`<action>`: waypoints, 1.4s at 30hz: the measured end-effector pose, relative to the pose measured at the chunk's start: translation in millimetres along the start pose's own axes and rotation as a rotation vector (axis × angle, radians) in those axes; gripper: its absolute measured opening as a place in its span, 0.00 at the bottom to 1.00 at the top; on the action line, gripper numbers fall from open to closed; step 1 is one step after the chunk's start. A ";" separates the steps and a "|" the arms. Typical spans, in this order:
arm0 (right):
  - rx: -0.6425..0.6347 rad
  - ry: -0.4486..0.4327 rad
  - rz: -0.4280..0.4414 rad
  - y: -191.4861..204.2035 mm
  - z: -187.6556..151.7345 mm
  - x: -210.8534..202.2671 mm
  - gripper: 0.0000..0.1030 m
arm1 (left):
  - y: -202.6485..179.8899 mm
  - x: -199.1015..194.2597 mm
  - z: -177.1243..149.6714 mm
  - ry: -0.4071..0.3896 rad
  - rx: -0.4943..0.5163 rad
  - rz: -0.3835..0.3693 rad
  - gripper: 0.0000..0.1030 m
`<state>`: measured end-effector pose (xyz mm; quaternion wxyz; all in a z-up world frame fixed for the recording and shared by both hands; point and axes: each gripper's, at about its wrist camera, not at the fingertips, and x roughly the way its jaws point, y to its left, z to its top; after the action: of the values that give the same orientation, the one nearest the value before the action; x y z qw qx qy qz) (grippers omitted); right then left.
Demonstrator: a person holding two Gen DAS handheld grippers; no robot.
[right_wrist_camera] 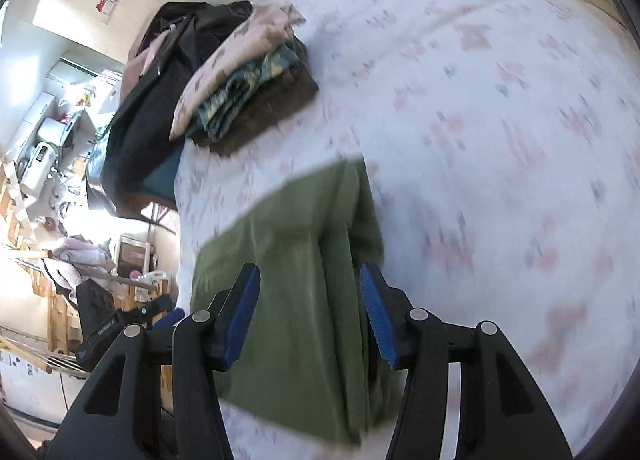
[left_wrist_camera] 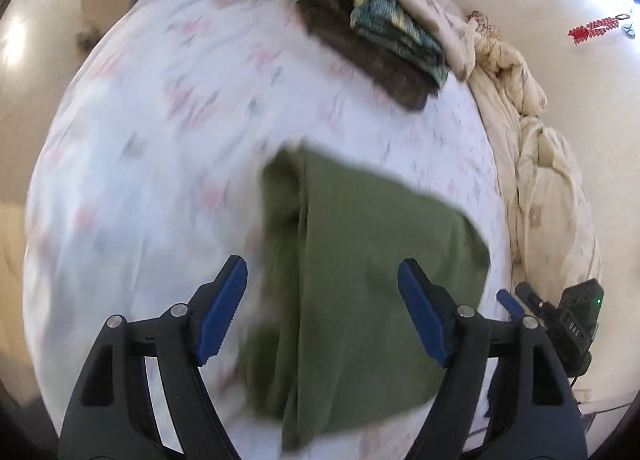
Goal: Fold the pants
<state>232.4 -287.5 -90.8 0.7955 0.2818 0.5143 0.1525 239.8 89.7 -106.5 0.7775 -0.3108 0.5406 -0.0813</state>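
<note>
- The green pants (left_wrist_camera: 352, 268) lay on the flower-print bed sheet (left_wrist_camera: 152, 164) as a compact rectangle with a lengthwise crease, so the folding looked far along, perhaps one fold short of done.
- The left claw (left_wrist_camera: 322, 300) hung above the pants with its jaws spread wide and nothing between them; in its own view the cloth filled the gap from 6 to 12 o'clock.
- The right claw (right_wrist_camera: 308, 312) was likewise parted, a little less widely, gripping nothing, with the pants (right_wrist_camera: 296, 284) directly under it. Both claws seemed poised over the cloth, either freshly let go or lining up the next pinch; the motion blur left that unsettled.
- At 12 to 1 o'clock in the left view sat a stack of folded clothes (left_wrist_camera: 372, 32), brown at the bottom, teal-patterned in the middle, a beige piece on top. It was apart from the pants and probably marked where finished items went.
- A rumpled cream quilt (left_wrist_camera: 536, 164) ran along the bed's edge at 3 o'clock, well clear.
- Dark garments (right_wrist_camera: 160, 100) were heaped at 10 o'clock in the right view, behind the stack.
- Nothing lay across the pants themselves.
</note>
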 end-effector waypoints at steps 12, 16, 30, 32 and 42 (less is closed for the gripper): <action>0.093 0.068 0.091 -31.7 40.8 90.9 0.04 | -8.9 62.5 44.0 0.064 0.143 -0.003 0.05; -0.038 0.026 0.011 -14.4 45.1 85.0 0.01 | -15.5 56.6 48.4 0.024 0.191 -0.005 0.03; -0.196 -0.093 -0.132 24.1 44.3 43.3 0.09 | -56.4 20.3 33.5 -0.111 0.316 0.191 0.17; -0.183 -0.065 -0.045 34.8 41.1 40.8 0.09 | -71.3 11.6 22.7 -0.121 0.345 0.158 0.17; -0.193 0.028 -0.161 29.9 -0.7 112.0 0.00 | -64.7 80.2 -14.6 -0.010 0.382 0.195 0.17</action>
<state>280.8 -203.9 -155.0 0.8213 0.1594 0.5293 0.1410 272.6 -4.5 -136.2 0.8293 -0.1045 0.5389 -0.1052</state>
